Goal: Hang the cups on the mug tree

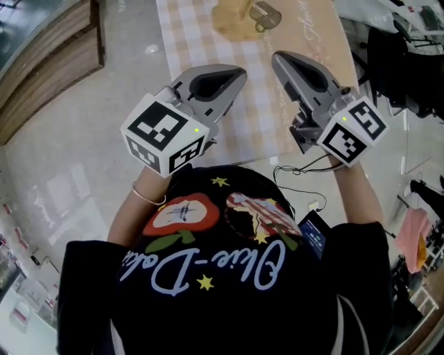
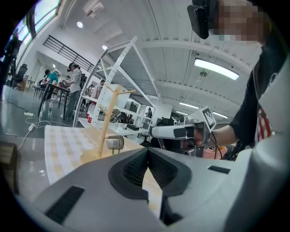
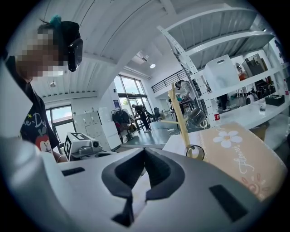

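A pale wooden mug tree (image 2: pixel 107 118) stands on the table, and its base (image 1: pixel 232 21) shows at the top of the head view. A small clear cup (image 1: pixel 266 15) lies on its side by the base; it also shows as the cup (image 2: pixel 114 143) and the cup (image 3: pixel 195 152) in the two gripper views. My left gripper (image 1: pixel 239 71) and right gripper (image 1: pixel 276 57) are held up side by side, well short of the tree. Both have their jaw tips touching with nothing between them, which also shows on the left gripper (image 2: pixel 148 149) and the right gripper (image 3: pixel 145 150).
A checked cloth (image 1: pixel 187 41) and a beige flowered mat (image 3: pixel 235 149) cover the table. The table's near edge (image 1: pixel 257 159) lies just under my grippers. A cable (image 1: pixel 298 168) hangs by my right wrist. White shelving (image 2: pixel 122 68) and people stand in the background.
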`<state>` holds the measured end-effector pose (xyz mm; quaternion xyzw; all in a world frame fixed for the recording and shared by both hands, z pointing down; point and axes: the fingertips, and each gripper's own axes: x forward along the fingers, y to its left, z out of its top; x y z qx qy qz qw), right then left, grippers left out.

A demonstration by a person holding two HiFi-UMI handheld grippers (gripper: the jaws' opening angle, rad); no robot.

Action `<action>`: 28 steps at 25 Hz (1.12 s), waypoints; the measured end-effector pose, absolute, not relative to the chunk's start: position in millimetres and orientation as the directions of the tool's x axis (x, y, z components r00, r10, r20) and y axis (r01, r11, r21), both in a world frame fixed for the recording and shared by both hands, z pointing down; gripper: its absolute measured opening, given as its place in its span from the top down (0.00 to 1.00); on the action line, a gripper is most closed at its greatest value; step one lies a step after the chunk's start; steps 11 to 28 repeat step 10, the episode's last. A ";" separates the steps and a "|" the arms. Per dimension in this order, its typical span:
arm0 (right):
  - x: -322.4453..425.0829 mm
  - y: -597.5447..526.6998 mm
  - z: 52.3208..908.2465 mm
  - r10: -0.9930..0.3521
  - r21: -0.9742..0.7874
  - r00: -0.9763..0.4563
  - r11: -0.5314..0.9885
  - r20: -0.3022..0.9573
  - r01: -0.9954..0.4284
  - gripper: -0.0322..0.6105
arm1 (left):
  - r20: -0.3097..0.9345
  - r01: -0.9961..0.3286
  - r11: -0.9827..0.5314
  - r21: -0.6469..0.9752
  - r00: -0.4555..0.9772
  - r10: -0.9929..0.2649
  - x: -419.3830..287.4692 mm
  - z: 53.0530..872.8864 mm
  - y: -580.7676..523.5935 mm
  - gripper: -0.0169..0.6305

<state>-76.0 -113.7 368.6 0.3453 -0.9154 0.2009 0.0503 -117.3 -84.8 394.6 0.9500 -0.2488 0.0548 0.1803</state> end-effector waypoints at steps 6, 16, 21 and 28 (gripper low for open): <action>-75.4 -112.3 367.2 -0.619 -0.330 -0.755 0.681 0.216 -0.653 0.94 | 0.192 -0.507 -0.804 0.310 0.862 -0.469 -117.5 391.2 -85.8 0.96; -72.9 -99.7 370.7 -0.615 -0.340 -0.759 0.682 0.212 -0.648 0.94 | 0.196 -0.522 -0.792 0.316 0.853 -0.484 -115.4 391.0 -78.3 0.96; -72.9 -99.7 370.7 -0.615 -0.340 -0.759 0.682 0.212 -0.648 0.94 | 0.196 -0.522 -0.792 0.316 0.853 -0.484 -115.4 391.0 -78.3 0.96; -72.9 -99.7 370.7 -0.615 -0.340 -0.759 0.682 0.212 -0.648 0.94 | 0.196 -0.522 -0.792 0.316 0.853 -0.484 -115.4 391.0 -78.3 0.96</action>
